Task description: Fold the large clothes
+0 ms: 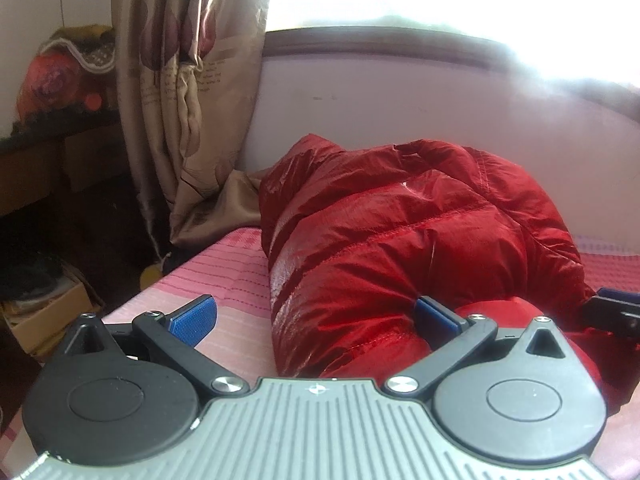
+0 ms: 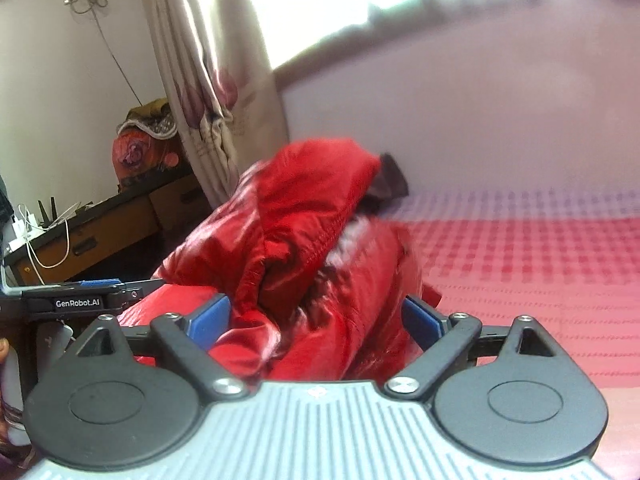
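Observation:
A red puffer jacket [image 1: 400, 232] lies bunched on the pink checked bed [image 1: 224, 280]. My left gripper [image 1: 316, 316] is open, its blue pads wide apart, with the jacket's near edge between and in front of them. The right gripper shows at the far right of the left wrist view [image 1: 616, 308]. In the right wrist view the jacket [image 2: 304, 240] is heaped up with its hood on top. My right gripper [image 2: 316, 320] is open around the jacket's near fold, pads on either side. The left gripper [image 2: 80, 300] sits at the left, beside the jacket.
A beige patterned curtain [image 1: 180, 100] hangs at the bed's far left corner, its hem on the mattress. A pale wall [image 1: 400, 100] and bright window run behind the bed. A dark desk [image 2: 100, 224] with cables and a cardboard box [image 1: 48, 312] stand left of the bed.

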Motion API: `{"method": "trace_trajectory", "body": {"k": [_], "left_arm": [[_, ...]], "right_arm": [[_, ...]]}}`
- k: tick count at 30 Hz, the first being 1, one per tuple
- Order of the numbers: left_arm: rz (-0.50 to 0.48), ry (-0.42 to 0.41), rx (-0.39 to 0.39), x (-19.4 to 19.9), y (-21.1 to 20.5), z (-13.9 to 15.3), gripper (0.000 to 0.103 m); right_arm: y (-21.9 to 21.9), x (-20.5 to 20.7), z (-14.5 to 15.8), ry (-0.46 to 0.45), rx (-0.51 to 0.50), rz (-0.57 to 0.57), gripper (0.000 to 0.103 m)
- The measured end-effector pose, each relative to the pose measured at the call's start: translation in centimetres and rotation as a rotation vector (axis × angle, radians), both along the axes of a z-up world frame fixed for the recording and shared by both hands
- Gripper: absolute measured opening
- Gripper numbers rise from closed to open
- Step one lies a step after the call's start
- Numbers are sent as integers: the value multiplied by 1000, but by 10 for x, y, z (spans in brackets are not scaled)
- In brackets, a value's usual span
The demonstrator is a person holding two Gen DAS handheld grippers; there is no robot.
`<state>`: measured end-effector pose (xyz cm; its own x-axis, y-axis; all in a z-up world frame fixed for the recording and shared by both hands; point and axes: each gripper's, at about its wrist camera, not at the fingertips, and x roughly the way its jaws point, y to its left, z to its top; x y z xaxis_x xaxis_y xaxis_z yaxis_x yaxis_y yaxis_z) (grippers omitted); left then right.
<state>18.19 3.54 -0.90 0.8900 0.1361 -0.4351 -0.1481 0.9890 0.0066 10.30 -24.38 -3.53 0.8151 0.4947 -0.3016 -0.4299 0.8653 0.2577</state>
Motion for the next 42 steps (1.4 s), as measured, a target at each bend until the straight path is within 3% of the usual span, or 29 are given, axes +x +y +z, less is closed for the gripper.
{"method": "trace_trajectory", "body": {"k": [6, 11, 16, 17, 20, 24, 29, 32, 42], "left_arm": [[26, -17, 63, -18, -8, 6, 103], [21, -55, 69, -34, -9, 14, 103], [38, -67, 80, -40, -12, 18, 103], [51, -64, 90, -40, -15, 18, 103], [73, -58, 111, -41, -21, 18, 103], [56, -67, 136, -46, -32, 18, 103], [40, -41, 125, -48, -37, 18, 103], [37, -37, 119, -47, -40, 18, 103], [10, -37, 150, -41, -49, 14, 103]], "right_arm": [[1, -21, 9, -48, -27, -14, 93], [1, -31, 13, -69, -14, -19, 93], [11, -43, 26, -164, -70, -1, 93], [16, -43, 30, -187, -92, 14, 89], [38, -32, 44, -219, -201, 87, 37], [66, -3, 52, -230, -348, 157, 34], [61, 36, 30, -127, -468, 118, 30], [41, 41, 12, -81, -407, 90, 29], [-1, 44, -51, -52, -139, 11, 29]]}}
